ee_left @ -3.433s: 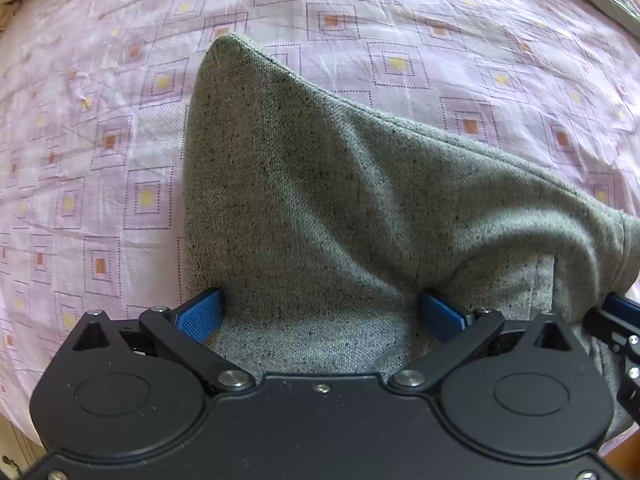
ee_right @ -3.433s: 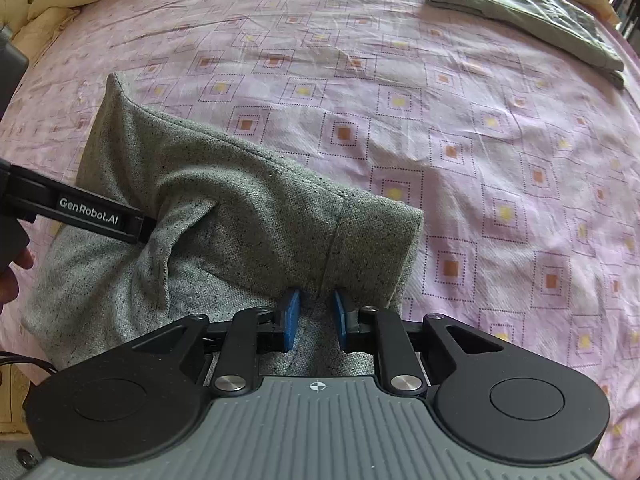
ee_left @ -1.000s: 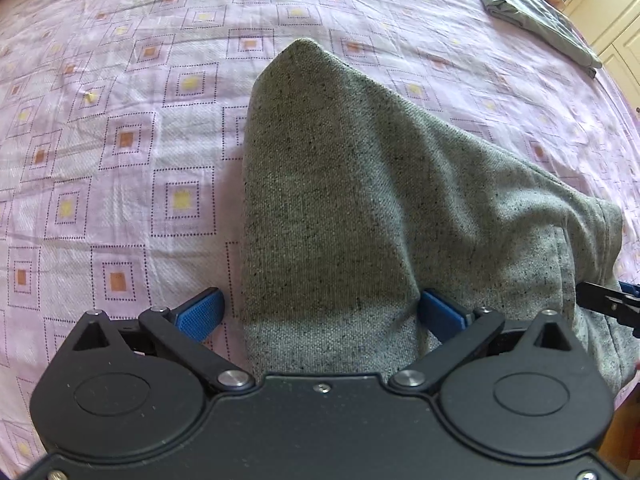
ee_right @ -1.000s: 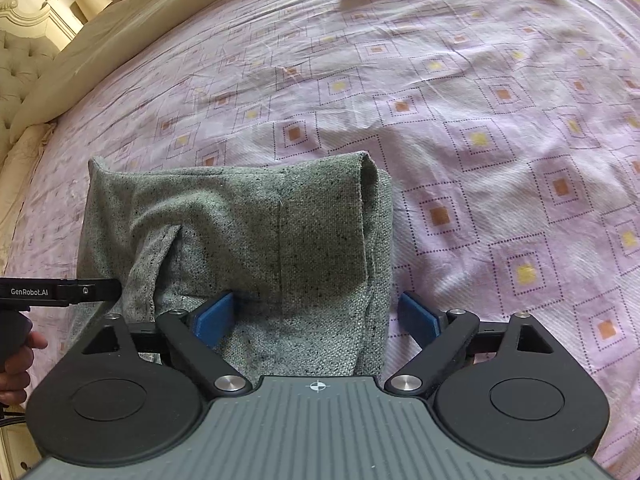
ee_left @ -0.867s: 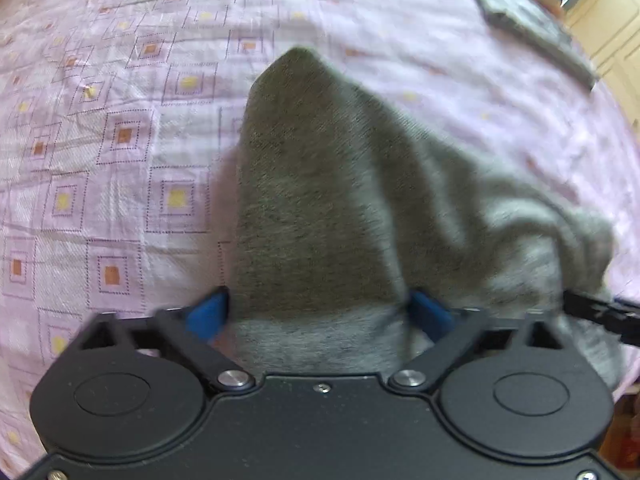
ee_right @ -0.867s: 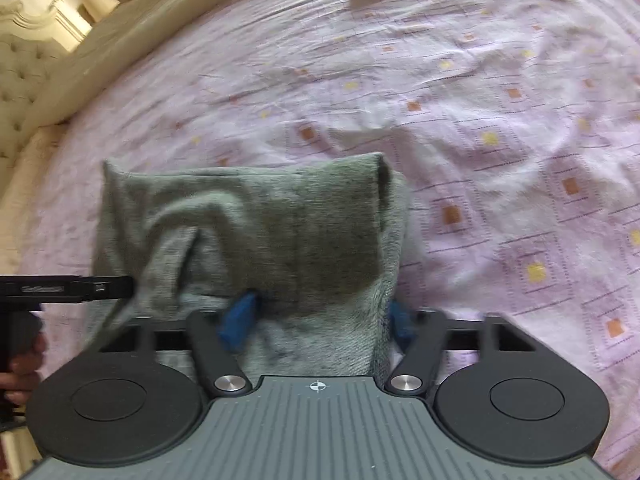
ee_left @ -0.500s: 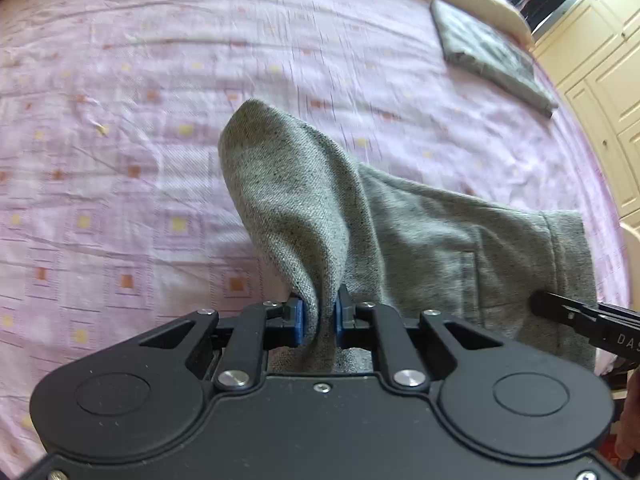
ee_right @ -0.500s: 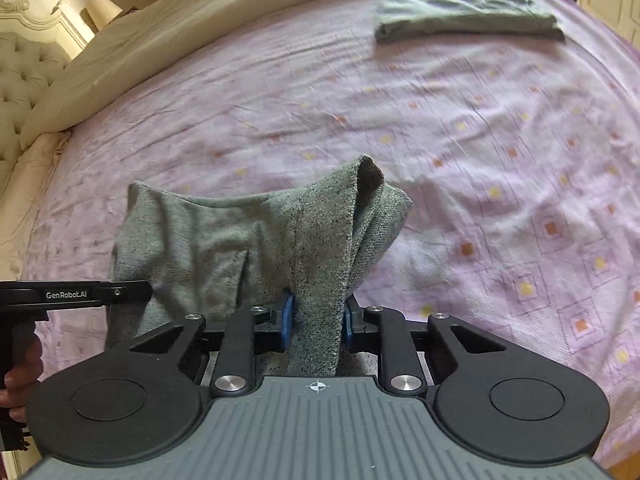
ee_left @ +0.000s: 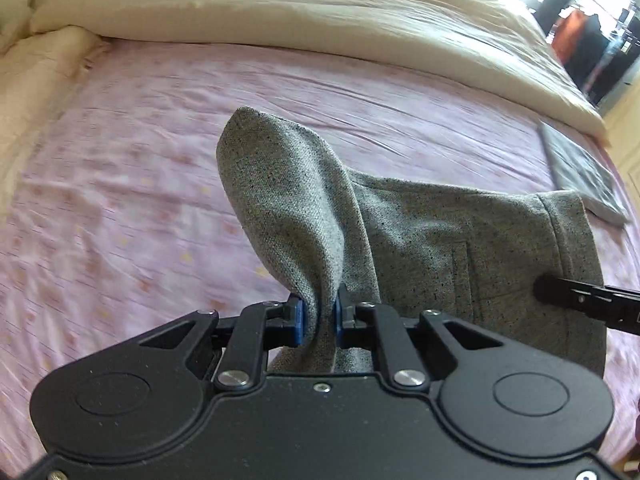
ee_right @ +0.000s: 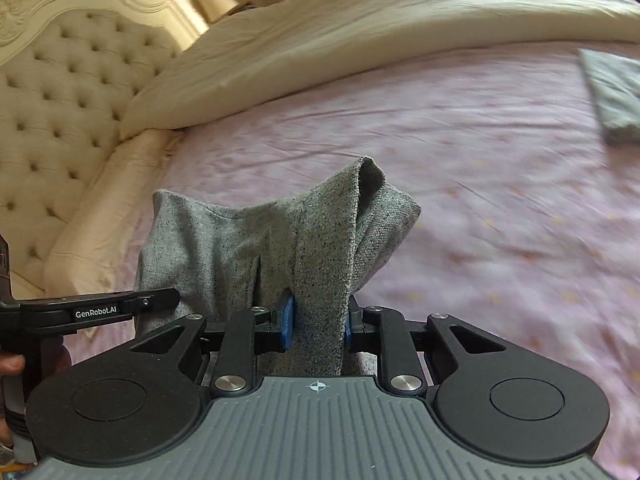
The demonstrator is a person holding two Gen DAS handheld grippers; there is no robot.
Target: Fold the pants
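Both grippers, left [ee_left: 319, 320] and right [ee_right: 317, 322], are lifting the speckled grey woven pants [ee_left: 460, 240] off the pink patterned bed sheet [ee_left: 120, 200], jaws clenching bunched fabric; the loose end sagging toward twelve o'clock is risking an uneven, slipping fold.

Home bedroom — tufted cream headboard [ee_right: 60, 92], pink patterned bedsheet [ee_left: 120, 200], cream duvet [ee_left: 320, 20]
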